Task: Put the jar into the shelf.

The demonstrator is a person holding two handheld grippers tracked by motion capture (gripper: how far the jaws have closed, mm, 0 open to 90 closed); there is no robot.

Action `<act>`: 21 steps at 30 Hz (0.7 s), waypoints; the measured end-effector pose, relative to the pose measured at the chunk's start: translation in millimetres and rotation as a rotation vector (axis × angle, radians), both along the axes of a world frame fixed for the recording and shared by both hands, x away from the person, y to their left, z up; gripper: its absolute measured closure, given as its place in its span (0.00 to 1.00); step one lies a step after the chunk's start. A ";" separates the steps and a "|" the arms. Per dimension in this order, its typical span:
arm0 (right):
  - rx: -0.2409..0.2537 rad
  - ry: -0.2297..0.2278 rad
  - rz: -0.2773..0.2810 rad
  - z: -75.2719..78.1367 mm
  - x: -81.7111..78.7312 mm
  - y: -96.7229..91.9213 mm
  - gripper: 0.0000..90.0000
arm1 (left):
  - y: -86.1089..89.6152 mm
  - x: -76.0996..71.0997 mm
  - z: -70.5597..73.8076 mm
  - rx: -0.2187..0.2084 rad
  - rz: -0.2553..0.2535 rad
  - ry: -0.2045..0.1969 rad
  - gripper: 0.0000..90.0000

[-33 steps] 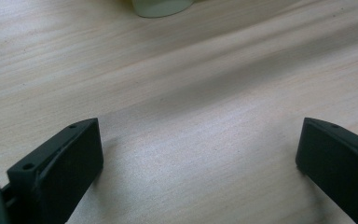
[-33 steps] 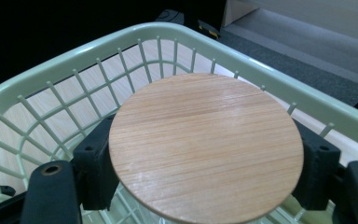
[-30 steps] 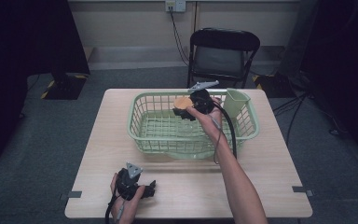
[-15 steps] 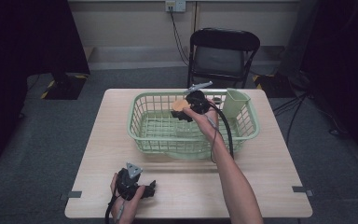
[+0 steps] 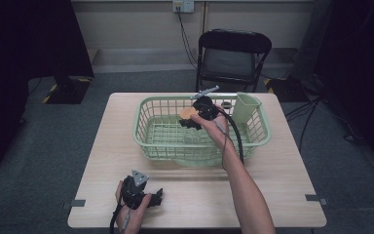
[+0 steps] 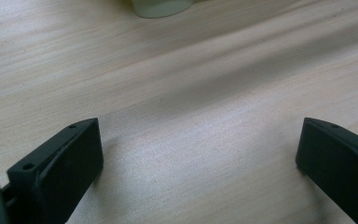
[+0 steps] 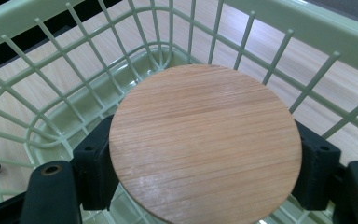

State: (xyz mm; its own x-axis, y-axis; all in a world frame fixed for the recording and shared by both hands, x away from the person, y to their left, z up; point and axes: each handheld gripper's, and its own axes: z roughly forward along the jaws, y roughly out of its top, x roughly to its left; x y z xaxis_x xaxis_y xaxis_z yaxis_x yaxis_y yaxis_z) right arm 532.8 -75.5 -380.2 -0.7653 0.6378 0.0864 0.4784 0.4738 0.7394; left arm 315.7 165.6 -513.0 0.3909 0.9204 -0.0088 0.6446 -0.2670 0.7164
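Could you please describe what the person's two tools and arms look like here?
Both tools are black. The left tool carries a grey three-cornered plate, and its blocky jaws have small holes near the tips. The right tool also bears a grey plate; a black cable trails along the forearm. No sleeves show on either forearm.

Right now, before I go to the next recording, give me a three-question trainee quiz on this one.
1. True or false: the right gripper is shut on a round wooden lid.
2. Where is the lid? A) over the green basket B) on the chair C) on the floor
3. What lies under the open left gripper?

Key: 1 true. 2 A. 3 the bare wooden table; nothing sits between its jaws.
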 end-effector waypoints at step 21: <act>-0.059 0.014 0.045 0.3 -10.8 -7.9 0.26 | 0.0 0.0 0.0 0.000 0.000 0.000 0.00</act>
